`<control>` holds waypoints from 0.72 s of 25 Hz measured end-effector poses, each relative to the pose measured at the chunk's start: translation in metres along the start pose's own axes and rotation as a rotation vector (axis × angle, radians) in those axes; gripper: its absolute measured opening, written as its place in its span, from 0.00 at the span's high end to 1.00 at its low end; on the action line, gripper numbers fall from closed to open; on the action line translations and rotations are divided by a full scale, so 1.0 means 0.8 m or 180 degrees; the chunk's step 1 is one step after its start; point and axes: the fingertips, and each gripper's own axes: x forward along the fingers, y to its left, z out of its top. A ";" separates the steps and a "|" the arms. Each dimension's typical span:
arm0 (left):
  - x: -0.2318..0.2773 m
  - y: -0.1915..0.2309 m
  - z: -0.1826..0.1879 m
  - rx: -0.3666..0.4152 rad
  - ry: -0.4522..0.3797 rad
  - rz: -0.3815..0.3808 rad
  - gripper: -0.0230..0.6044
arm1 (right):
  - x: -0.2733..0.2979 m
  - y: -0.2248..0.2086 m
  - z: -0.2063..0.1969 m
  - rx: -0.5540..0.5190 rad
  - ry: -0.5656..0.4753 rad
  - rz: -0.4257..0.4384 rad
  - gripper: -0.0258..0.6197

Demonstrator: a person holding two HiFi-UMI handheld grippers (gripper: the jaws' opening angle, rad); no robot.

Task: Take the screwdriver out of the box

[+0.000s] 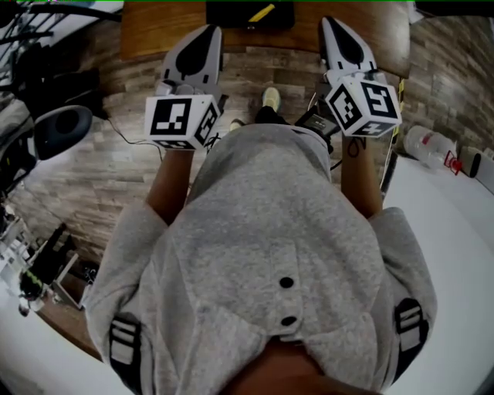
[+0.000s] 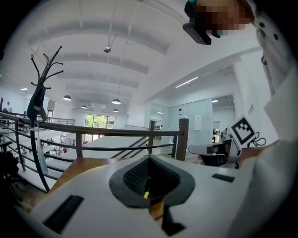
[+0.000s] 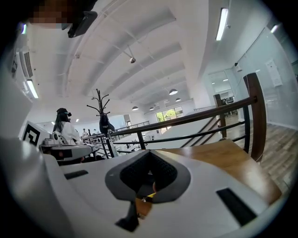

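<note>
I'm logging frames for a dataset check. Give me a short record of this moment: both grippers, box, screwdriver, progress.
left gripper: jaws together, empty, pointed toward the table
right gripper: jaws together, empty, pointed toward the table
box: black, on the wooden table, ahead between the grippers
screwdriver: yellow handle, lying in the box
progress: screwdriver not yet touched

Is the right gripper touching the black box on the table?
Apart. The head view shows a strip of bare wooden table between the right gripper and the black box.
</note>
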 end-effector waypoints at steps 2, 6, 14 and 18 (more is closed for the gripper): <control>0.014 0.007 0.003 -0.0020 0.0022 0.0012 0.94 | 0.016 -0.007 0.004 0.0044 0.0008 0.0035 0.94; 0.038 0.010 0.007 0.0009 0.0060 0.0054 0.94 | 0.035 -0.019 0.009 -0.0014 0.0029 0.0086 0.94; 0.054 -0.007 0.016 0.0115 0.0099 0.0157 0.94 | 0.042 -0.032 0.011 -0.0074 0.0090 0.0230 0.94; 0.062 -0.011 0.016 0.0094 0.0112 0.0193 0.94 | 0.045 -0.035 0.015 -0.0088 0.0095 0.0281 0.94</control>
